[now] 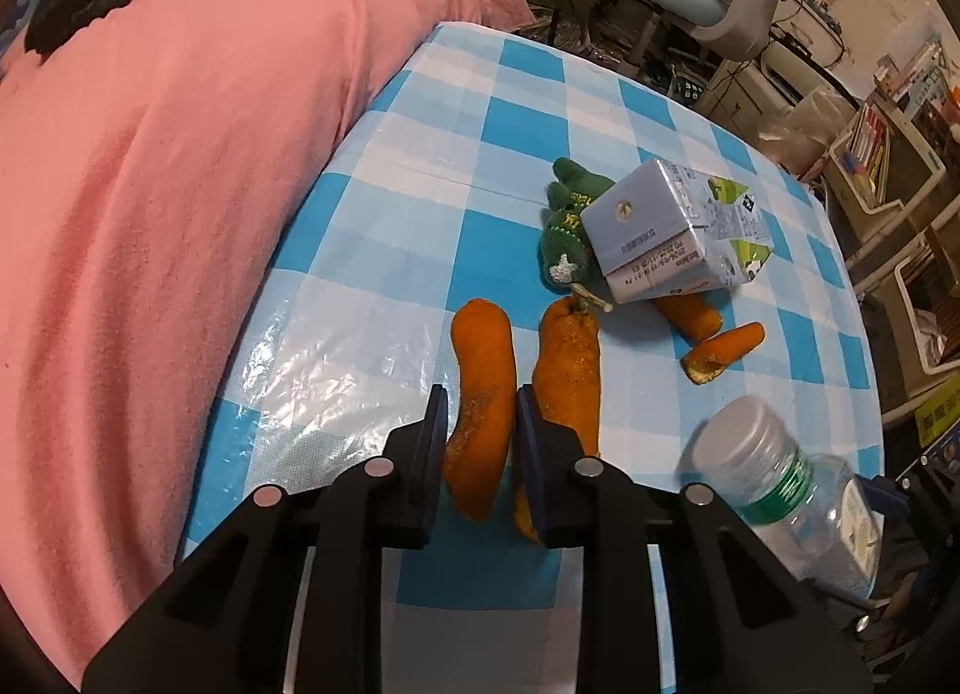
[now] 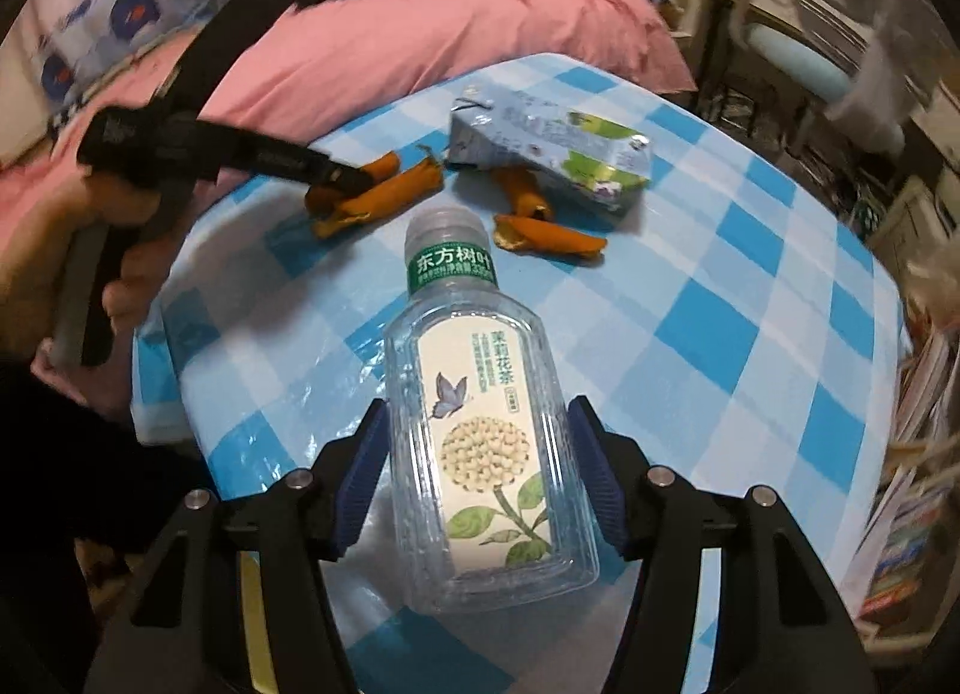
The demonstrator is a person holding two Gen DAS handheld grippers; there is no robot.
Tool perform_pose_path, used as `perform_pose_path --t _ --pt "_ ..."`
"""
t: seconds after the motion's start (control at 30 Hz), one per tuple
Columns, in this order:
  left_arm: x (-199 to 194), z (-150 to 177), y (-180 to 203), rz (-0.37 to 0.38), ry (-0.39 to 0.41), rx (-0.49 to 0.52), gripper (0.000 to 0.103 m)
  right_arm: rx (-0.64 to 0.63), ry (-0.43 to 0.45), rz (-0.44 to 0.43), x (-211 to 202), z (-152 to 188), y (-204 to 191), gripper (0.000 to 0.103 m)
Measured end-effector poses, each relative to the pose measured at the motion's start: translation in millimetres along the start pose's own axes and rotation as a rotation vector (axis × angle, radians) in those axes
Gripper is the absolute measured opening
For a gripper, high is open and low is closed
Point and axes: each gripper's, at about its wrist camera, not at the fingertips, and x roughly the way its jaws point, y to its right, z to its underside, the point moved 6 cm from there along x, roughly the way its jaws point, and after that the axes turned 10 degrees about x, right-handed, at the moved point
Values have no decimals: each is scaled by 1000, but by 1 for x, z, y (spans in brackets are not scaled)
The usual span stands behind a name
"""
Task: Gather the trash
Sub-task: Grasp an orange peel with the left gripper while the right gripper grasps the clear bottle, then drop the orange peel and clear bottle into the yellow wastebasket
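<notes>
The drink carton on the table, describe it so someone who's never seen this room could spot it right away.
Find the table with the blue-and-white checked cloth beside the pink bedding. Toward its far side, a grey-blue drink carton lies tipped over, next to a green plush toy and above orange peels. It is the only boxy item, with green-and-white printed panels.
</notes>
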Motion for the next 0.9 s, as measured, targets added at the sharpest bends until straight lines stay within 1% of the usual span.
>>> perform_pose_path --t 0.07,0.13,0.2,0.27,0.3,0.37,0.43,0.5,0.57,0.7,0.8,0.9 --pt "0 1 2 -34 6 32 22 6 -21 3 9 5 -2 55" --pt "1 2 8 -85 10 85 22 -32 -28 41 16 9 -7 55" --pt "-1 3 9 -90 12 92 21 -32 -26 32 16 7 -10 55" --pt "-6 3 4 -53 19 47 18 -7 -5 11 11 5 -10 55" --pt "-13 1 -1 -40 40 20 17 18 1 -9 9 5 -9 54" --pt "-25 0 -6 -28 77 -9 16 136 26 -96 1 3 0 54" --pt "-41 -1 -10 2 121 -43 16 242 50 -183 -7 3 7 54" --pt "-56 1 -9 36 158 -56 16 326 74 -254 -16 6 12 54" --pt "-72 2 -2 76 204 -50 16 366 86 -295 -23 9 11 54" --pt "-97 10 18 112 264 -6 16 387 103 -352 -38 21 -5 54" --pt "-105 21 29 117 267 15 16 371 93 -385 -49 37 -25 55" --pt "-112 33 38 119 267 36 16 346 69 -410 -57 61 -48 55"
